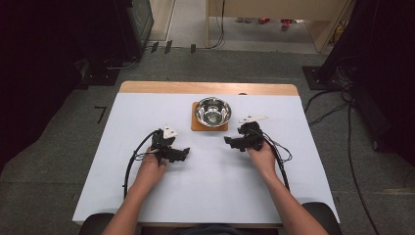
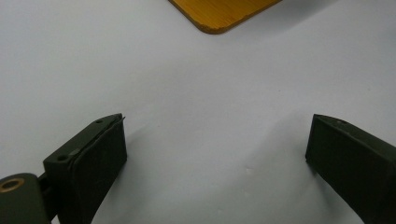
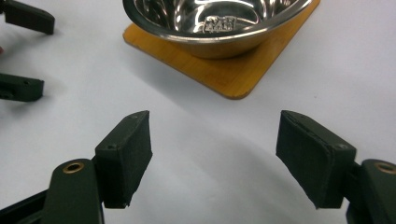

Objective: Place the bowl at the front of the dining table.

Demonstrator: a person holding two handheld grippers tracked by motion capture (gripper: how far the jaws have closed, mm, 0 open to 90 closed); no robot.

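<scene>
A shiny steel bowl [image 1: 213, 111] stands on a square wooden board [image 1: 197, 127] at the table's far middle. My left gripper [image 1: 184, 152] rests on the white table surface, below and left of the board, jaws wide open with nothing between them. My right gripper [image 1: 229, 141] sits just right of the board's near corner, pointing left, also open and empty. In the right gripper view [image 3: 214, 149] the bowl [image 3: 215, 21] and board [image 3: 233, 74] lie just ahead of the jaws. The left gripper view [image 2: 215, 149] shows a corner of the board [image 2: 219, 14] ahead.
The table's wooden far edge [image 1: 208, 88] borders grey carpet. Black cables [image 1: 129, 166] trail from each gripper toward the near edge. Bare white table surface [image 1: 210, 186] lies between and in front of the hands. The other gripper's black jaw tips [image 3: 23, 51] lie at the left of the right gripper view.
</scene>
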